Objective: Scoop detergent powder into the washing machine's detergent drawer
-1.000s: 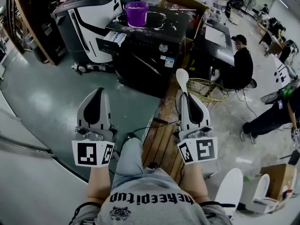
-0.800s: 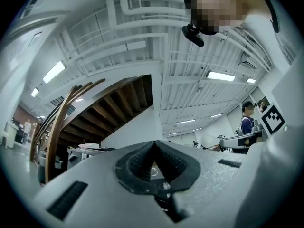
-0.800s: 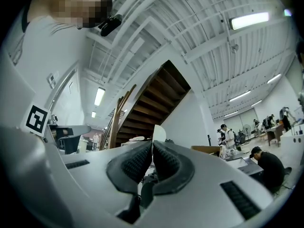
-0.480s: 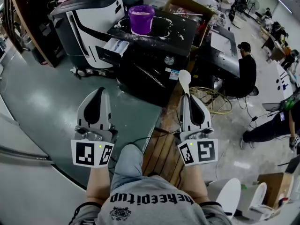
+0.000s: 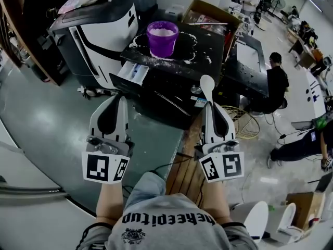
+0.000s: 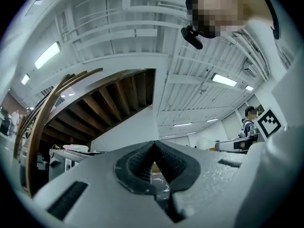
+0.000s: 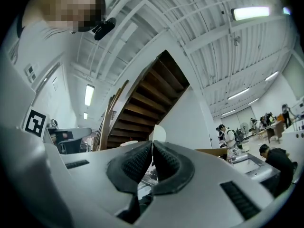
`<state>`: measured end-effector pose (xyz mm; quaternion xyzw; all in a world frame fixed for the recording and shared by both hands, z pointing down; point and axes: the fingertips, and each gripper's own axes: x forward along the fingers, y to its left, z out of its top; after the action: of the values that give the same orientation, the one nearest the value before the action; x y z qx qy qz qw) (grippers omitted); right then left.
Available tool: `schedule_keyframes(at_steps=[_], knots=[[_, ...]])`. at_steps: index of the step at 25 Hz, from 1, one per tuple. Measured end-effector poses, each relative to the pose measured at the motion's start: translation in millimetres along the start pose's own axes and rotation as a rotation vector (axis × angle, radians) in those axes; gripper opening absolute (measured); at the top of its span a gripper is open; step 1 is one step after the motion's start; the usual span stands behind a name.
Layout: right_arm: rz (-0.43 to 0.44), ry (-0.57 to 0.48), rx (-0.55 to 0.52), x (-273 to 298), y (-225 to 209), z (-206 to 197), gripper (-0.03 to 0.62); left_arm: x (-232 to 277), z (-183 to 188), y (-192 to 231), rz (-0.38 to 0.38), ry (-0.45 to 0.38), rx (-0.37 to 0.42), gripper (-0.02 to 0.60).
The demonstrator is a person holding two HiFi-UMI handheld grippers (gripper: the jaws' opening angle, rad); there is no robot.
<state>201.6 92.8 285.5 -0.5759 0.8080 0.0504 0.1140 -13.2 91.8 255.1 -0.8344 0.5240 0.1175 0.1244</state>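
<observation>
Nearer to the washing machine (image 5: 177, 87) than a second ago: lower and larger in the head view now, with more of its black top showing. On that top, toward the back left, a purple bucket (image 5: 162, 38) with white powder inside, ringed by spilled powder (image 5: 193, 56). At the machine's upper front left, pulled out toward the person, the detergent drawer (image 5: 133, 73) (barely seen a second ago, now plainly open). Short of the machine's front, side by side as before: left gripper (image 5: 117, 98) pressed fully closed with nothing between its pads (image 6: 137, 163); right gripper (image 5: 209, 105) clamped tight on the handle of a white spoon (image 5: 206, 84), bowl up, now overlapping the machine's front right part rather than hanging just beside it. Just left of the machine, a white-and-black appliance (image 5: 99, 25); behind the machine, a cardboard box (image 5: 208, 12); near its right front corner, a wire basket (image 5: 240, 120). Before the machine's left half, bare floor (image 5: 57, 119); before its right half, wooden planks (image 5: 184, 165) under the right gripper. Between drawer edge and left gripper tips, only a short clear gap; more room to the machine's front left than toward the basket side.
</observation>
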Motion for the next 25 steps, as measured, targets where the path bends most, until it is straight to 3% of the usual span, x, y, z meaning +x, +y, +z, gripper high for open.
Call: schedule_keyframes(at_steps=[9,18,25], knots=[[0.013,0.043,0.053,66.8,20.0,11.6,0.006,51.1,9.4,57.9,-0.024,0.008,0.005,0.003],[-0.006,0.109,-0.009,92.5,26.6,4.7,0.006,69.1,3.0,75.3,-0.053,0.011,-0.014,0.003],[-0.012,0.083,0.049,123.0,16.8,3.2,0.006,91.3,-1.1,93.8,-0.042,-0.005,-0.007,0.003]])
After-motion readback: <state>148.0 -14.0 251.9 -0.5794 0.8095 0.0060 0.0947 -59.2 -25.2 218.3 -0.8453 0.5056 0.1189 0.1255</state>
